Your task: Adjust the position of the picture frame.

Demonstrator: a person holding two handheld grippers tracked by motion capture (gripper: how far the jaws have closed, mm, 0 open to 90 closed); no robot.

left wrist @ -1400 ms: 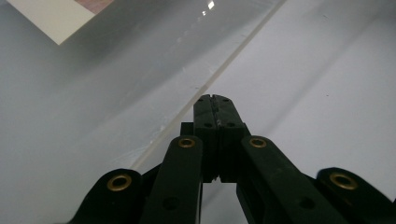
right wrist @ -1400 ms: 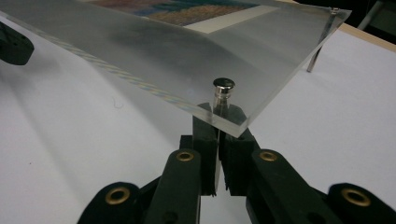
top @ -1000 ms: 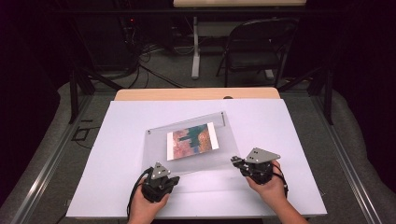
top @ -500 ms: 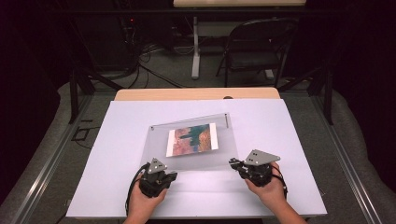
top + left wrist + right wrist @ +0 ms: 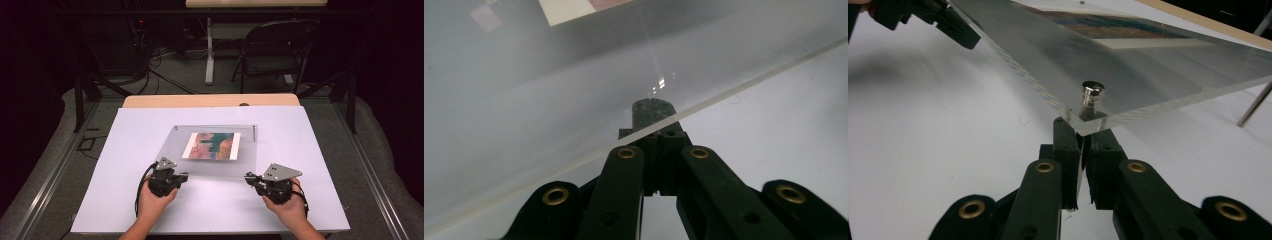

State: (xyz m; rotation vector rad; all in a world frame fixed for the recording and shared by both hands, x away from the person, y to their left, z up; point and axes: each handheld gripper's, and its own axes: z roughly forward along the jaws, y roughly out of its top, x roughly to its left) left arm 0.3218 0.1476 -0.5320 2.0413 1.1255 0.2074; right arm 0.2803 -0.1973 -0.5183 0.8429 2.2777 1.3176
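Note:
A clear acrylic frame [image 5: 220, 166] with a colourful picture [image 5: 211, 145] sits in the middle of the white board, its near edge lifted. My left gripper [image 5: 184, 176] is at the near left edge. Its jaws are shut and its tips [image 5: 653, 107] reach under the plate edge [image 5: 734, 92]. My right gripper [image 5: 248, 176] is at the near right corner. Its jaws [image 5: 1082, 131] are shut just below the corner's metal stud [image 5: 1093, 92], seemingly on the post under it. My left gripper [image 5: 955, 30] also appears at the plate's far end in the right gripper view.
The white board [image 5: 125, 165] covers a wooden table [image 5: 150, 101]. A thin metal leg [image 5: 1254, 104] props the frame's far corner. A folding chair [image 5: 275, 50] and floor cables [image 5: 165, 70] lie beyond the table.
The frame has swung from skewed to square with the table. My left hand moved away from the person along with the frame's left end. The right hand stayed put.

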